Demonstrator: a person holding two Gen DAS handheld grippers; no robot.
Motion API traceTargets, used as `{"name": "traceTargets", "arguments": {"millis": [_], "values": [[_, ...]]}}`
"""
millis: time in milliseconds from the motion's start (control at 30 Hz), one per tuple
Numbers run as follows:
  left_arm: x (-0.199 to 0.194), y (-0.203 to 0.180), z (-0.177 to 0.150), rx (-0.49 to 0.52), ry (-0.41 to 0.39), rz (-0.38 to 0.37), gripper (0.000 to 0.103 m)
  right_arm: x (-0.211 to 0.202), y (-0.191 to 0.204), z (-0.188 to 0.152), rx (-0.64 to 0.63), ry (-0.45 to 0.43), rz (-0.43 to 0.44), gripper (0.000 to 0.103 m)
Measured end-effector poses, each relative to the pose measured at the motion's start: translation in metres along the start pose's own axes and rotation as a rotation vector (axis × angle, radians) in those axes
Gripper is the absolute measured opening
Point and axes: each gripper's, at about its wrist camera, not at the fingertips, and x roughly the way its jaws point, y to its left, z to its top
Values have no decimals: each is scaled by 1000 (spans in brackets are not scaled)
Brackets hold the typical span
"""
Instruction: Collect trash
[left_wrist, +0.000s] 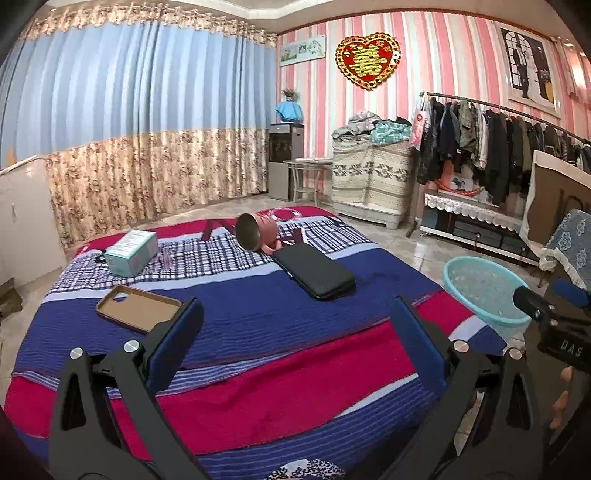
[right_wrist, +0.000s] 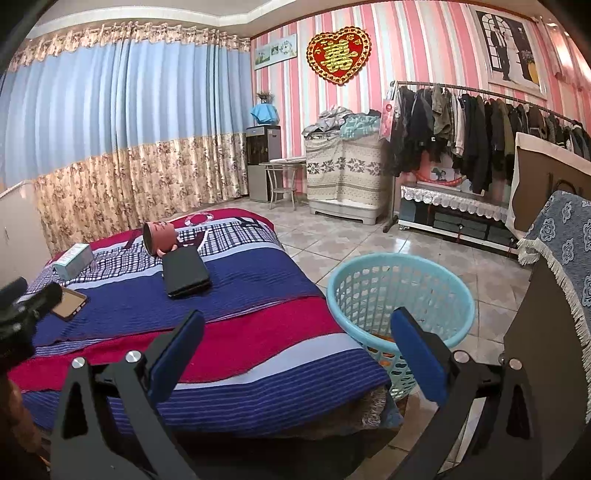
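Left gripper (left_wrist: 295, 321): jaws spread wide with nothing between them, hovering over the near red band of the bed cover.
Right gripper (right_wrist: 299, 332): jaws equally wide and empty, held over the bed's right edge, with its right finger in front of the basket.
Hand: fingertips (left_wrist: 561, 398) show at the right edge of the left wrist view, wrapped around the right gripper's handle.
Bed (left_wrist: 277, 398): covered with a red, blue and white striped blanket that turns to plaid farther back.
Phone case (left_wrist: 138, 308): tan, lying open side up on the blue band, just beyond the left gripper's left finger.
Black phone (left_wrist: 314, 271): flat on the blue band near the middle of the bed, well apart from the phone case.
Basket (right_wrist: 402, 291): light blue plastic with perforated walls, standing on the tiled floor just beside the bed's right edge; something orange shows low inside, too hidden to identify.
Box (left_wrist: 131, 253): small teal and white carton on the plaid part, far left.
Clear wrapper (left_wrist: 166, 256): crumpled, transparent, just beside the box; hard to make out.
Cup (left_wrist: 258, 232): pink, tipped on its side, its metallic mouth facing the camera, touching the phone's far end.
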Motion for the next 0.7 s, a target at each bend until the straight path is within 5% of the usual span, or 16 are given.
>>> {"name": "traceTargets", "arguments": {"millis": [700], "values": [[-2, -7, -1, 23, -23, 0, 98, -4, 6, 5, -33, -39, -10, 99]]}}
